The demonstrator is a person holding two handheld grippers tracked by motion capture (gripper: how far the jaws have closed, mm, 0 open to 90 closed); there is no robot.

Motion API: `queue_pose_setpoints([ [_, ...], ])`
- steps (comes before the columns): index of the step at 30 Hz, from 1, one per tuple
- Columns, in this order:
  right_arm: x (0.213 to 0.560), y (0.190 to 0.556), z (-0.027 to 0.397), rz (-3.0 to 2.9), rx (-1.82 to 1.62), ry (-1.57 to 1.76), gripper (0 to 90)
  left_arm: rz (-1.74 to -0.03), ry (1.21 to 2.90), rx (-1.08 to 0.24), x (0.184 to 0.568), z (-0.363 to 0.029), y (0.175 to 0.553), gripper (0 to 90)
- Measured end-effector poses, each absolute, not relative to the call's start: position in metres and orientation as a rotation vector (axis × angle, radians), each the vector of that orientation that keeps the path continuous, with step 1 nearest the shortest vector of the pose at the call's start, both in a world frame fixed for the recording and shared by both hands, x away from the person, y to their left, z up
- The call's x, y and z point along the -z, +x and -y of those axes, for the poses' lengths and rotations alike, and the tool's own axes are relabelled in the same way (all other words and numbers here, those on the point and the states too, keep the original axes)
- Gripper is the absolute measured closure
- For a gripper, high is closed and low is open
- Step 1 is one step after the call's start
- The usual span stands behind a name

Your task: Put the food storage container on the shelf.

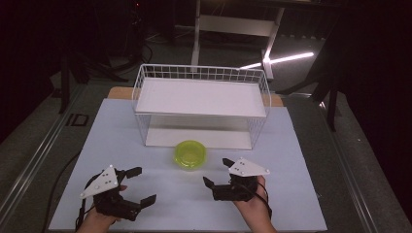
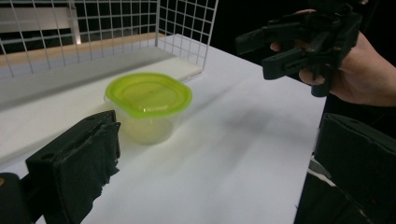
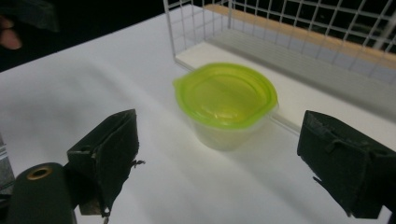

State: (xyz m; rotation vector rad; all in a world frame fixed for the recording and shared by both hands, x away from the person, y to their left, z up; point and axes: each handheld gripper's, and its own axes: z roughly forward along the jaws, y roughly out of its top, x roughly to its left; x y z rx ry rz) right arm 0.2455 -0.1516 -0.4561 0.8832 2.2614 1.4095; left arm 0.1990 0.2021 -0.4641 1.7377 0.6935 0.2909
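A clear plastic cup with a lime-green lid (image 1: 190,154) stands upright on the white table, just in front of the wire shelf rack (image 1: 201,104). My left gripper (image 1: 145,185) sits at the near left, open, with nothing between its jaws. My right gripper (image 1: 218,172) is at the near right, also open and holding nothing, a short way from the cup. In the left gripper view the cup (image 2: 148,112) is ahead, with the right gripper (image 2: 254,53) held by a hand at the upper right. In the right gripper view the cup (image 3: 226,103) stands ahead between the spread jaws.
The white wire rack has an upper shelf (image 1: 200,97) and a lower board (image 1: 197,137). The table's white top (image 1: 291,160) ends at a front edge near the person's hands. Cables (image 1: 63,179) trail off the left side. Dark floor and a stand (image 1: 233,24) lie behind.
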Motion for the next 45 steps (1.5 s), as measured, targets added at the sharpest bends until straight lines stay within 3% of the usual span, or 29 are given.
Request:
queue_pose_setpoints([
  [9,0.447,0.266,0.148,-2.221,-1.383,0.86,20.8,-0.696,1.714,-0.297,0.449,-0.189,0.228,1.1],
  [11,0.445,0.273,0.149,-2.178,-1.435,0.866,27.1,-0.71,1.709,-0.286,0.45,-0.186,0.238,1.2],
  [19,0.445,0.288,0.148,-2.176,-1.427,0.923,25.5,-0.747,1.731,-0.276,0.453,-0.174,0.26,1.2],
  [26,0.443,0.299,0.149,-2.186,-1.428,0.968,14.7,-0.802,1.768,-0.261,0.455,-0.158,0.285,1.2],
  [30,0.445,0.305,0.149,-2.206,-1.385,1.036,17.7,-0.825,1.762,-0.244,0.457,-0.154,0.294,1.2],
  [38,0.456,0.322,0.142,-2.228,-1.416,1.262,13.5,-0.985,1.799,-0.208,0.47,-0.141,0.311,1.2],
  [41,0.465,0.331,0.138,-2.24,-1.423,1.415,26.3,-1.106,1.808,-0.179,0.478,-0.14,0.321,7.4],
  [45,0.47,0.333,0.132,-2.258,-1.347,1.46,29.0,-1.102,1.807,-0.121,0.481,-0.144,0.327,8.8],
])
